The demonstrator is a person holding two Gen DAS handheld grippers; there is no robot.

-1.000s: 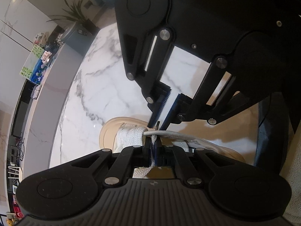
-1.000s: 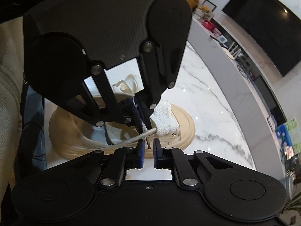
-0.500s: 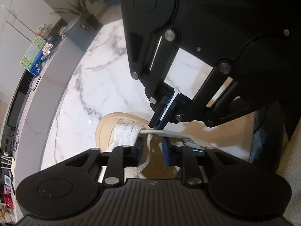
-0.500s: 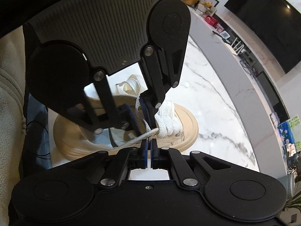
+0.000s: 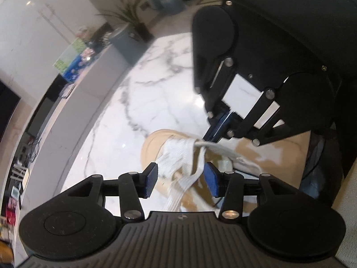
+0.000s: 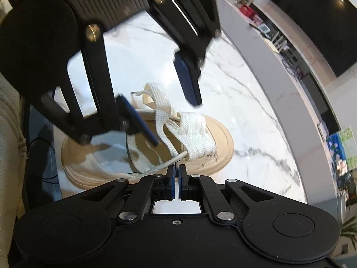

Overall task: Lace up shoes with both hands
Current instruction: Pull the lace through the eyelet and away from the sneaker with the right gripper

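Currently, near to far:
Left gripper [image 5: 180,179]: matte black linkage, ribbed housing; jaws spread wide, nothing gripped. Flat blue ribbed pads [image 5: 150,179] are seen either side of a loose lace strand, not touching it.
Right gripper [image 6: 177,175]: same black build; blue pads nearly together, only a thin slit left. The thin stiff lace tip [image 6: 178,157] is seen at the slit; in the left wrist view it is pinched at the pad ends.
Lace [image 6: 189,131]: flat woven white band, coarse weave, crossed in several rows over the forefoot. One free end is looped up above the tongue; the other is drawn taut from the front eyelets to the right gripper.
Shoe [image 6: 223,138]: beige sneaker, thick rounded rubber sole, smooth tan upper, pale lining. It is set flat on the table, directly below both grippers, toe pointed away from the person.
Table [image 6: 245,102]: glossy white marble slab, grey veins, curved edge.
Sleeve [image 6: 9,116]: cream ribbed knit, seen at left edge of the right wrist view.
Screen [image 6: 312,17]: large, flat, black, on the far wall.
Plant [image 5: 131,20]: long thin green leaves, in a dark pot beyond the table.
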